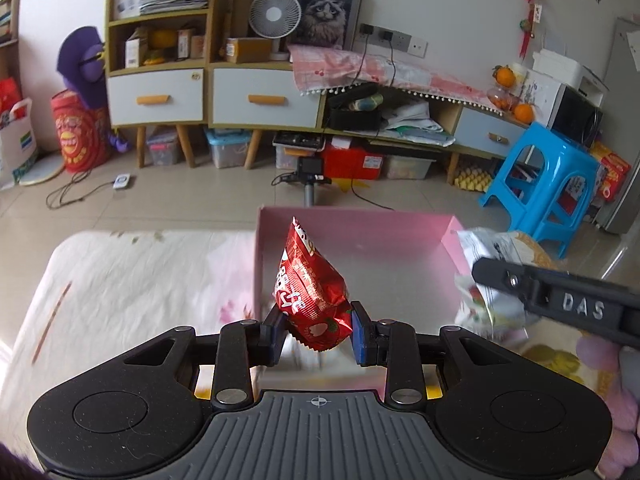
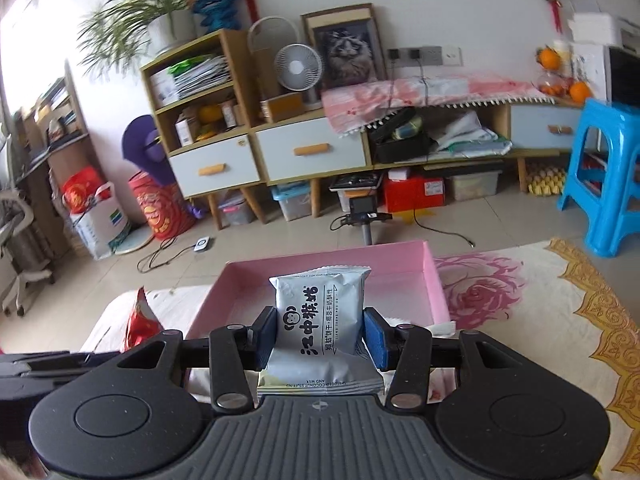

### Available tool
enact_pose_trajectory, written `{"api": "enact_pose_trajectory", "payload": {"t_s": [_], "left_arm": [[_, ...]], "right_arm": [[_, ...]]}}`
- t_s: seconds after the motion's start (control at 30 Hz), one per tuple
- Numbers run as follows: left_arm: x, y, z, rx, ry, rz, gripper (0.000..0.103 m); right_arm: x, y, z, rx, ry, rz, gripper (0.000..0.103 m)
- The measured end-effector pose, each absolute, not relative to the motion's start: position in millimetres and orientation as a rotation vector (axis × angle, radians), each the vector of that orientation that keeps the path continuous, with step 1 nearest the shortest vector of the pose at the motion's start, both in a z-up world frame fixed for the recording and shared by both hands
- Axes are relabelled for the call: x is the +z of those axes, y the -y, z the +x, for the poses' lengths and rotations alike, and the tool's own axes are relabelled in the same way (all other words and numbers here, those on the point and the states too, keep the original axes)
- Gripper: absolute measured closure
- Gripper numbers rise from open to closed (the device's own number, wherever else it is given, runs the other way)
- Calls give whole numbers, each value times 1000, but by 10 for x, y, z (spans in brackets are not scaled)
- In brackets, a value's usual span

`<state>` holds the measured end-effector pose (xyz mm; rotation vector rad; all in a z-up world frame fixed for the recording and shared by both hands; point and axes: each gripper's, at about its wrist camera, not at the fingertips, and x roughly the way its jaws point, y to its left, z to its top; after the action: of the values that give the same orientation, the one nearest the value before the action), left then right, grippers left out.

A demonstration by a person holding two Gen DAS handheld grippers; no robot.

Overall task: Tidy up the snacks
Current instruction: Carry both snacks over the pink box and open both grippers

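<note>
Left claw (image 1: 316, 330) gripping red packet (image 1: 310, 286), pink box (image 1: 360, 236) beneath

Both wrist views look down close — sharing the pink box (image 1: 360, 236).

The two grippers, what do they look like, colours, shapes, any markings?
Both match: the left gripper and right gripper have wide black bodies with round side discs, a ribbed grey centre plate marked with a crosshair, silver pivot screws and blue finger pads. Raised letters DAS show on the right gripper's side. No cables or sleeves visible.
</note>
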<state>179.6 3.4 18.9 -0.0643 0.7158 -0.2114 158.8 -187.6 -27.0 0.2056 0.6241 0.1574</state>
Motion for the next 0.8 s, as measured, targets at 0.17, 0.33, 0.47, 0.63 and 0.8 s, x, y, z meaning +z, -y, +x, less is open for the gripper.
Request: {"api": "enact_pose_trajectory", "payload": {"t_s": [0.17,0.33,0.47,0.63,0.8], "left_arm": [[156,189,2048,-226,-699,-4,73],[36,360,2268,-227,-716,38,73],[-51,436,2380,-222,-733,56,73],[-138,440,2460,-210,-749,70,72],[-169,431,2491,-215,-747,85,63]], "right_arm": [[-354,1945,1725,141,-633,212,66],[-415,1947,1820,142,-639,192,66],[-464,1952,1912,139,-649,186,66],[-515,1964,1992,130,-659,196,65],[-509,1966,2007,120,-649,204,53]]}}
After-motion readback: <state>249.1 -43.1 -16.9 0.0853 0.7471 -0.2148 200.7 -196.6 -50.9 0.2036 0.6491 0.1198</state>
